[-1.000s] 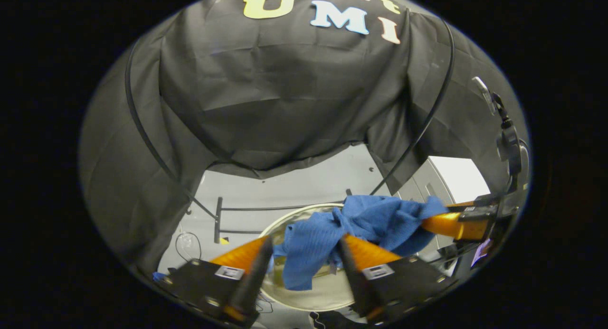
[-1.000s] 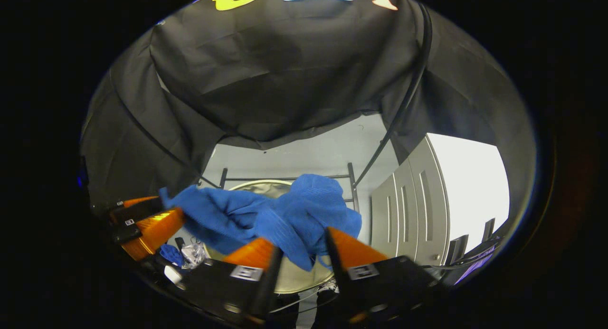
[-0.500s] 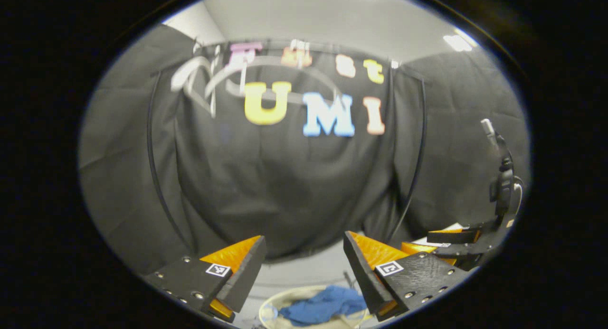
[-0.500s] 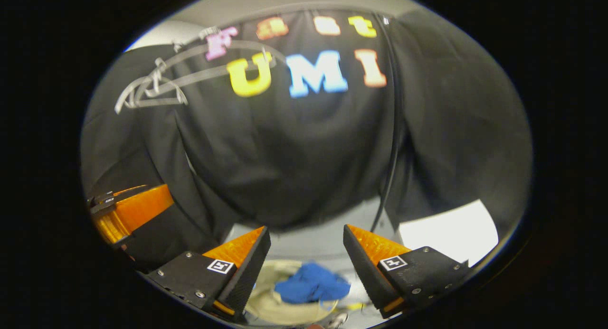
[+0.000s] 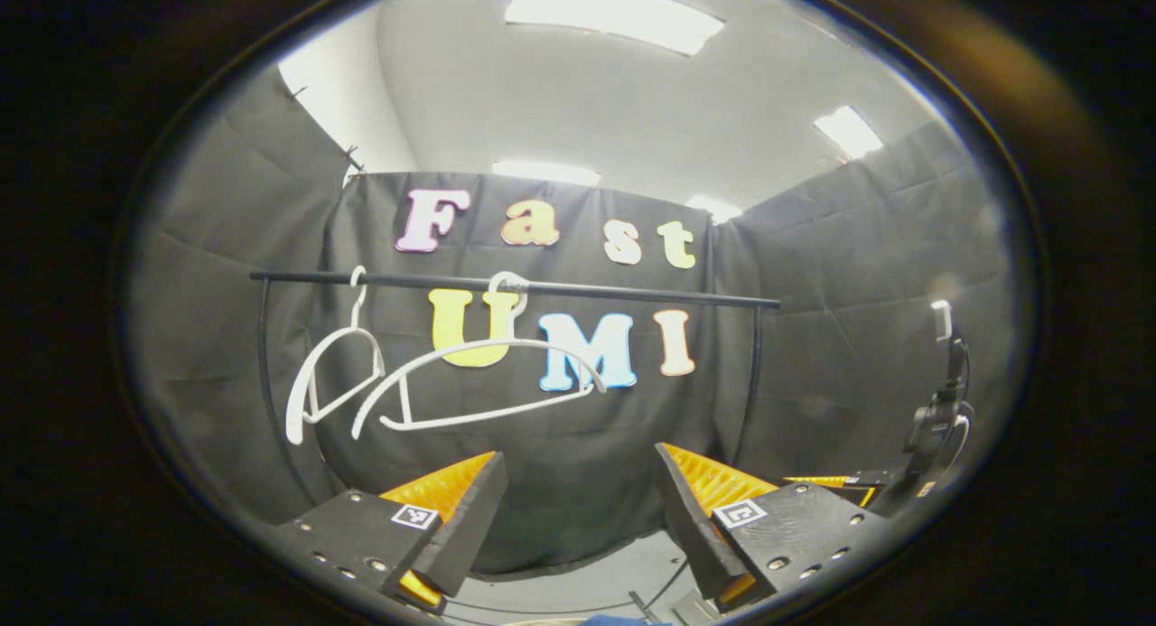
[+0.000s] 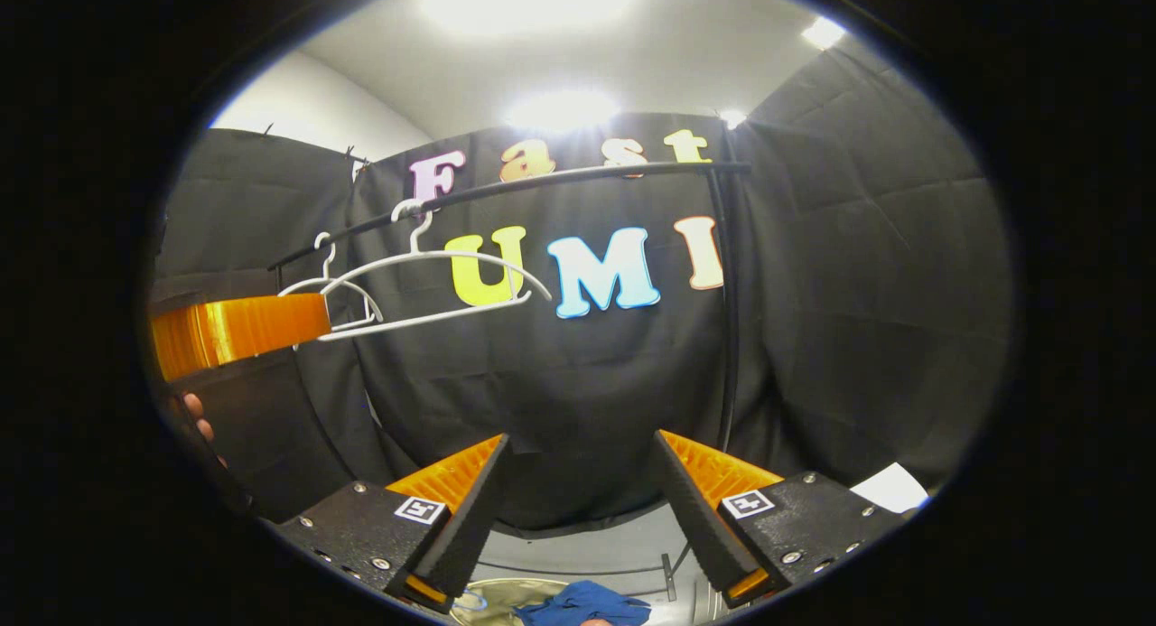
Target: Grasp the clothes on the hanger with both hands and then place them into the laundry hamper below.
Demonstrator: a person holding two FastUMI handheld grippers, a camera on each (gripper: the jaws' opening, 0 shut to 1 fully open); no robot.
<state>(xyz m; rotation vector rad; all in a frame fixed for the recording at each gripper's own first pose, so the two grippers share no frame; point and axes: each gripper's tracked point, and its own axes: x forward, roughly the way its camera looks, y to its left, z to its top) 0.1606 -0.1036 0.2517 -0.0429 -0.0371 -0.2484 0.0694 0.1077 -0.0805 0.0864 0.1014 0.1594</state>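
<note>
The blue garment (image 6: 582,603) lies crumpled in the pale round hamper (image 6: 483,597), low between my right gripper's fingers; a sliver of the blue garment (image 5: 614,620) shows at the bottom of the left gripper view. My left gripper (image 5: 578,454) is open and empty, facing the rail. My right gripper (image 6: 581,441) is open and empty too. Two bare white hangers (image 5: 479,373) (image 5: 330,373) hang on the black rail (image 5: 542,287). The left gripper's orange body (image 6: 239,323) sits at the left of the right gripper view, a hand (image 6: 194,409) below it.
The rail's right upright (image 6: 727,319) runs down beside the right gripper. A metal rack frame (image 6: 668,576) stands behind the hamper on the grey floor. Part of the right gripper (image 5: 826,480) and a mounted device (image 5: 939,409) sit at the left gripper view's right edge.
Both grippers let go of the blue garment, which dropped into the hamper. Both then rose and tilted up from the hamper toward the rail and its bare hangers.
</note>
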